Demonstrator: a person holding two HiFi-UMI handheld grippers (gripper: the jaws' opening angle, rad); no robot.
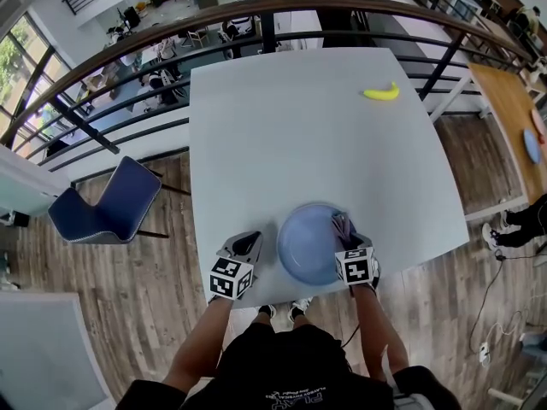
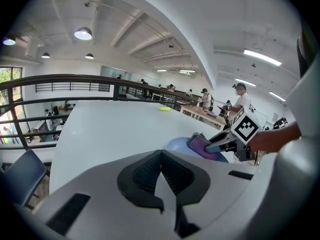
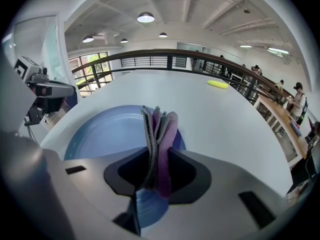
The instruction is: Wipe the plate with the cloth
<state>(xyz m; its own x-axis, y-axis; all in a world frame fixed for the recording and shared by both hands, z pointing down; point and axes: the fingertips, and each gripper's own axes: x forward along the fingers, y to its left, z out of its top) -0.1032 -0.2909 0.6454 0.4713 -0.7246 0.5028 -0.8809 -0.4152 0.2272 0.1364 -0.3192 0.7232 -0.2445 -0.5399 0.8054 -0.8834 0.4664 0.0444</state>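
Container check: one blue plate is sitting on the grey worktop, close to the 6 o'clock edge nearest me. Nothing is lying loose in the plate. The only thing over it is the cloth, which is hanging at the plate's 3 o'clock rim. I cannot tell whether the cloth is touching the glaze.

Right tool: it is grasping the cloth. In the right gripper view the jaws are clamping a folded bundle, grey and purple layers standing upright between them, with the blue plate spreading out toward 10 o'clock behind it. In the head view this tool is coming in at the plate's 4 o'clock side.

Left tool: it is clenched on nothing. In the left gripper view the two jaws are meeting with no object between them. In the head view it is hovering just beside the plate at 9 o'clock, apart from the rim.

Count of things on the worktop:
- plates: one
- cloths: one
- a yellow banana: one, lying well apart from the plate toward the worktop's 1 o'clock corner

Count of tools: two, each carrying one marker cube.

Off the worktop, one blue chair is standing on the wood floor at 9 o'clock, and a dark curved railing is running past the worktop's 12 o'clock edge.
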